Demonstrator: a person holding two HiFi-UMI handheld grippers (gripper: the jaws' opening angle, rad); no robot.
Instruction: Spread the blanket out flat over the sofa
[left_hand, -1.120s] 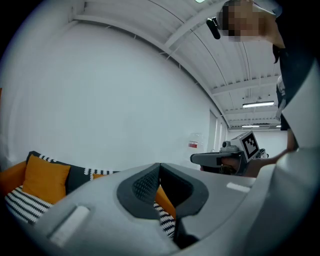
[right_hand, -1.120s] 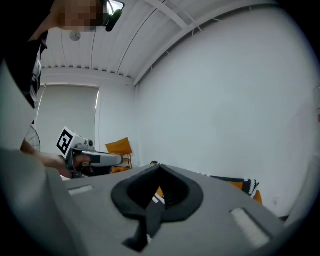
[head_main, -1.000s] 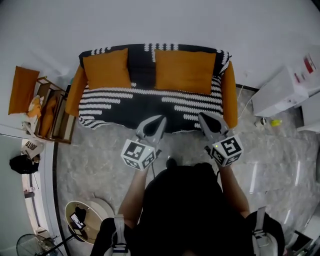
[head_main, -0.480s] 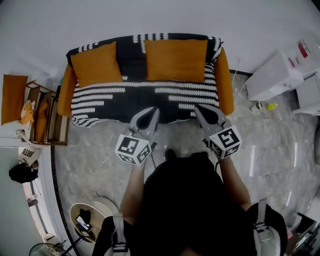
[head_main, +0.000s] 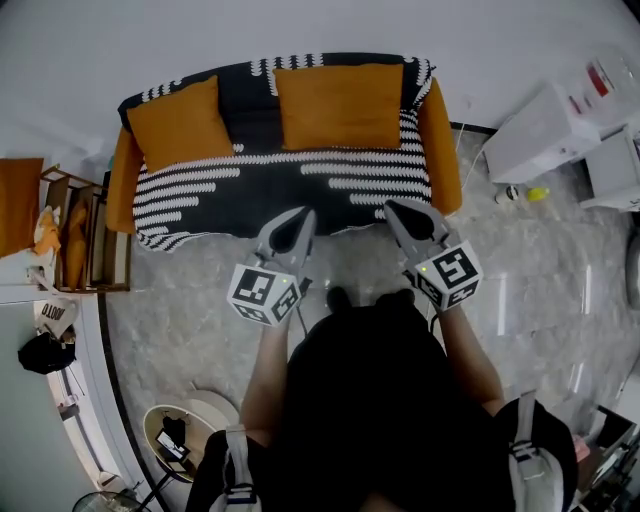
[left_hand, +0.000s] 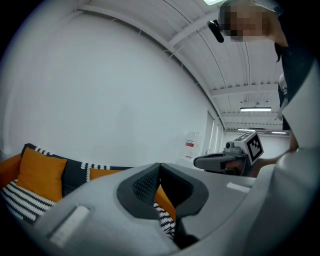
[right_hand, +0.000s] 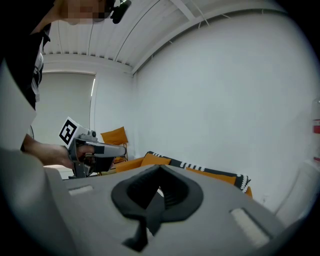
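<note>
The striped black-and-white blanket (head_main: 250, 190) is lying flat over the sofa (head_main: 441, 140) at twelve o'clock; the left gripper (head_main: 305, 216) and right gripper (head_main: 392, 208) are hovering clenched, empty.

Blanket (head_main: 270, 185): knit-look cloth, matt, raised white stitch rows on black. Sofa (head_main: 440, 140) and cushions (head_main: 180, 122): orange woven cloth, matt. Floor (head_main: 540, 280): grey marble-look, polished, catching glare. Left gripper (head_main: 305, 216) and right gripper (head_main: 392, 208): grey matt plastic shells; black ribbed pads (left_hand: 145, 186), rubbery-looking. Side rack (head_main: 97, 240): bare wood. Wall (head_main: 320, 25): smooth matt white.
</note>
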